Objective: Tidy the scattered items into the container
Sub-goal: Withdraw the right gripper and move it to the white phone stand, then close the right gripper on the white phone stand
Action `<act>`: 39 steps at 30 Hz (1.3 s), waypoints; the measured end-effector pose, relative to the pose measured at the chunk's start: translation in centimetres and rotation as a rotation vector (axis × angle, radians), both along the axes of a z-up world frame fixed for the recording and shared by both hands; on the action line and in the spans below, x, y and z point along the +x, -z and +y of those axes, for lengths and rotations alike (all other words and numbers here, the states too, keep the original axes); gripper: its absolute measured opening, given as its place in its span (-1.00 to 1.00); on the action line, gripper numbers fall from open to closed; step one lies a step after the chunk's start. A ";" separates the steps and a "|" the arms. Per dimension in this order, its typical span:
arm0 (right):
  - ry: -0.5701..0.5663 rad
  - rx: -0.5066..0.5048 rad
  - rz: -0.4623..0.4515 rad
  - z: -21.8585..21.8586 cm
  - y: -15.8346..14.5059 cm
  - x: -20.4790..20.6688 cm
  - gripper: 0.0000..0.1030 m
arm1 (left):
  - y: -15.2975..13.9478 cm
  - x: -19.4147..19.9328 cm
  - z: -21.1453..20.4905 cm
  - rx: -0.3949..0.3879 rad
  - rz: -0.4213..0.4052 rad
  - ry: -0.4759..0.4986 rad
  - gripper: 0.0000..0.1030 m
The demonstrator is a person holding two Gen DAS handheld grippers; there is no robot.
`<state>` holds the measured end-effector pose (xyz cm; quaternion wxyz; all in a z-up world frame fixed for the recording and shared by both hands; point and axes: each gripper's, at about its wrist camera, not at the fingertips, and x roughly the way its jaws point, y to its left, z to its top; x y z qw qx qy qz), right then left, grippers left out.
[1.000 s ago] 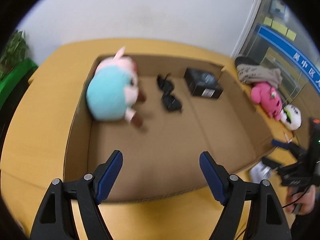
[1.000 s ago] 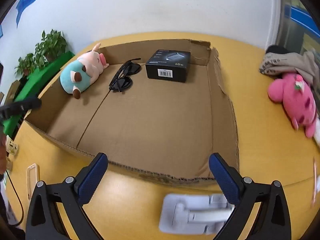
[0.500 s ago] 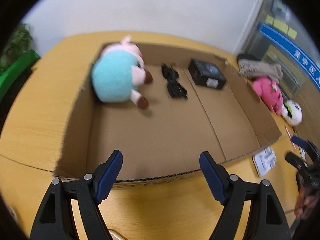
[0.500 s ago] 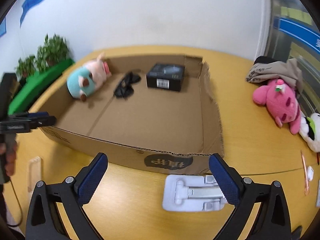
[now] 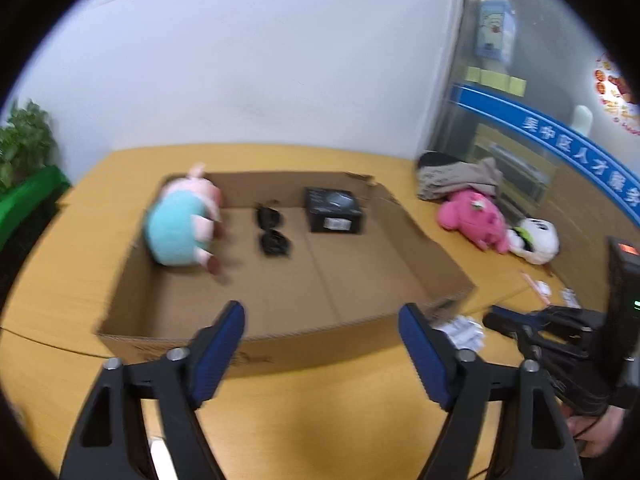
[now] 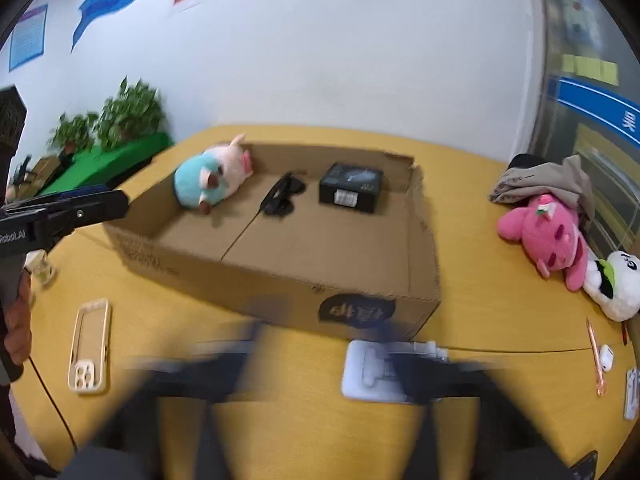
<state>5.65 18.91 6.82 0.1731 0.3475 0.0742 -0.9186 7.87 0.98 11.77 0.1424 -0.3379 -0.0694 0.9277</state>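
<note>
A shallow cardboard box (image 5: 420,240) on the yellow table holds a teal and pink pig plush (image 5: 180,232), black sunglasses (image 5: 272,232) and a small black box (image 5: 334,216). My left gripper (image 5: 320,340) hovers before the box's near wall, its jaws closing with nothing between them. My right gripper (image 6: 326,340) is a dark blur low in its own view, shut just above the table beside a white stand (image 6: 368,376). The left wrist view shows the right gripper (image 5: 496,318) next to that stand (image 5: 460,328).
Right of the box lie a pink plush (image 6: 548,232), a white plush (image 6: 616,288) and a grey cloth (image 6: 540,178). A cream phone case (image 6: 90,348) lies front left. A pen (image 6: 594,356) and an earbud case (image 6: 606,356) lie front right. Potted plants (image 6: 120,120) stand beyond the table's left end.
Both grippers have drawn back and up from the box. The right jaws went from wide open to a blurred, shut state. The pig plush has come to rest in the box.
</note>
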 end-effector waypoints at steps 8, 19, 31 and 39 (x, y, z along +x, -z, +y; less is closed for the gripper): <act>0.015 -0.034 0.005 0.8 0.1 0.4 1.00 | 1.9 -0.9 1.8 0.016 -0.077 -0.063 0.61; 0.201 -0.033 -0.170 10.4 4.6 -4.8 1.00 | 5.5 -1.4 4.0 0.055 -0.186 0.016 0.61; 0.120 -0.122 -0.270 11.0 9.6 -7.4 0.34 | 8.3 -1.4 4.5 0.046 -0.271 0.037 0.61; 0.058 -0.126 -0.321 5.2 10.5 -2.7 0.14 | 10.1 -1.6 4.8 0.060 -0.315 0.072 0.61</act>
